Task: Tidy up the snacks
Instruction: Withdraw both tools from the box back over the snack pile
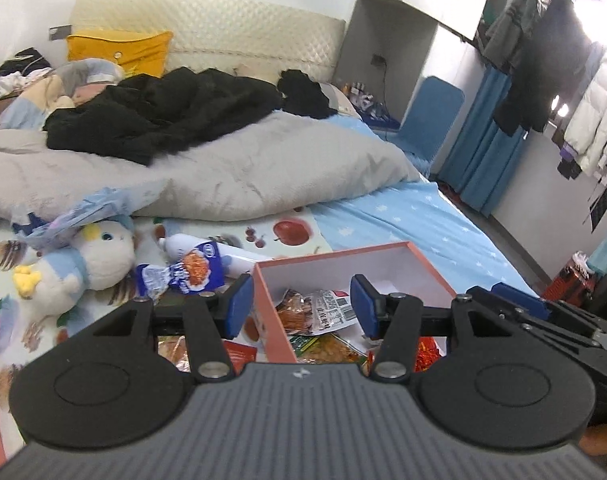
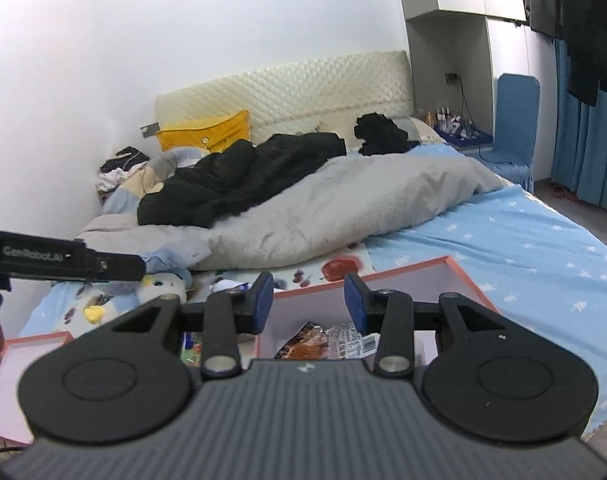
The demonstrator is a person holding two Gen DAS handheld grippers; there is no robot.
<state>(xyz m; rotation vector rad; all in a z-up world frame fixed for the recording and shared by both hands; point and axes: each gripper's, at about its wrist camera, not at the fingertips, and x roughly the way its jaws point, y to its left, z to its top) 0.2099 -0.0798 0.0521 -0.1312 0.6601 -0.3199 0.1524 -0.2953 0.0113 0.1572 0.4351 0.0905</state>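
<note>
Left hand-held gripper (image 1: pixel 301 306): nearest the left camera, jaws standing apart with nothing between the blue pads, hanging above the near wall of the box.
Plush toy (image 1: pixel 83 262): white and pale blue with a yellow beak, lying on the fruit-print sheet at the left, next to a crumpled blue plastic bag (image 1: pixel 75 216).
Blue snack packet (image 1: pixel 183 274): on the sheet just left of the box, outside it, touching a white tube (image 1: pixel 207 250) behind it.
Loose packets (image 1: pixel 171 350): orange and red wrappers on the sheet below the left finger, partly hidden by the gripper.
Box (image 1: pixel 343 254): open, pink-edged, white inside, on the bed; several snack packets (image 1: pixel 315 308) lie in it.
Right hand-held gripper (image 2: pixel 307 302): jaws apart at a moderate gap, empty, hanging over the same box (image 2: pixel 459 270).
Box lid or second tray (image 2: pixel 35 338): pink-rimmed, at the far left of the right view; which it is cannot be told.
Bed: grey duvet (image 1: pixel 243 168) with black clothing (image 1: pixel 155 116) heaped on it, yellow pillow (image 1: pixel 119 48) by the headboard.
</note>
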